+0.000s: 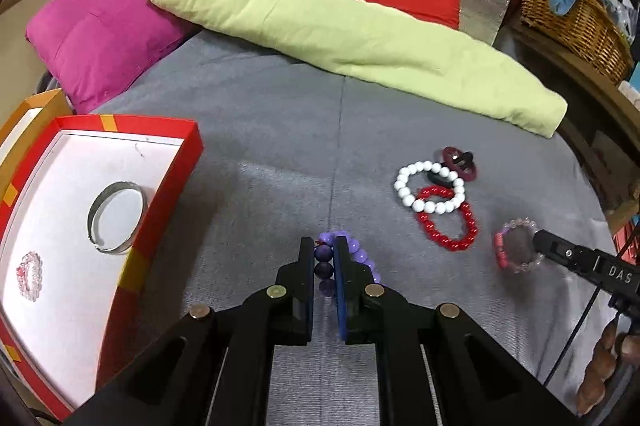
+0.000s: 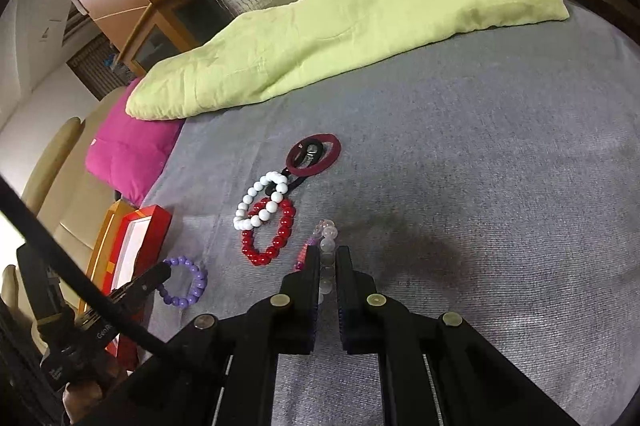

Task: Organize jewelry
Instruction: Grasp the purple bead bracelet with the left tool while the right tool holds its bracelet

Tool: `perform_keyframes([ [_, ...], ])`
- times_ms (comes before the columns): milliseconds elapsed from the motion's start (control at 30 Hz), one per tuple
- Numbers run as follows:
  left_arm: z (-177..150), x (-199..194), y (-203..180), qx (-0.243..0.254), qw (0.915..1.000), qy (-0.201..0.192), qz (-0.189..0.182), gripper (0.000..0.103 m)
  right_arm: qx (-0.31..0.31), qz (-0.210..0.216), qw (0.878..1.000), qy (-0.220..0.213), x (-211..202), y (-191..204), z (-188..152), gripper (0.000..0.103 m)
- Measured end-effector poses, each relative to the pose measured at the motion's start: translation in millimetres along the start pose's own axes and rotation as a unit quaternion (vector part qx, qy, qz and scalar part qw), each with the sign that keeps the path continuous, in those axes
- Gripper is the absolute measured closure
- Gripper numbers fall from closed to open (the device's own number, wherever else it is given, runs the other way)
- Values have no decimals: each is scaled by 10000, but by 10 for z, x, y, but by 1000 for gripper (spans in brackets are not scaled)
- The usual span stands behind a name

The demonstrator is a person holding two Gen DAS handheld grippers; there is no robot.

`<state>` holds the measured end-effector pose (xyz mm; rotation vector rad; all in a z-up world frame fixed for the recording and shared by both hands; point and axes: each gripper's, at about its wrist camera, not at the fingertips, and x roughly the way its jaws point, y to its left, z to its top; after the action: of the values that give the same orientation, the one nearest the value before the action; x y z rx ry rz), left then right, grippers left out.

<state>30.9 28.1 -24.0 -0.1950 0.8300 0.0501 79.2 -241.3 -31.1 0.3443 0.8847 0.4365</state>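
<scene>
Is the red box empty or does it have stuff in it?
Not empty. The red box holds a silver bangle and a pink bead bracelet.

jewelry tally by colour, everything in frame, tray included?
Purple bead bracelet, in left tool: 1
Clear-pink bead bracelets: 2, one in right tool at, one in red tray at
White bead bracelet: 1
Red bead bracelet: 1
Maroon ring: 1
Silver bangle: 1
Total: 7
</scene>
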Motion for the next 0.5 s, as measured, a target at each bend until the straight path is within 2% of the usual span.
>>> perform_keyframes([
  [500, 4, -90, 0, 17, 9999, -165, -5, 93, -324, 178, 9993, -53, -45, 201, -36, 95],
])
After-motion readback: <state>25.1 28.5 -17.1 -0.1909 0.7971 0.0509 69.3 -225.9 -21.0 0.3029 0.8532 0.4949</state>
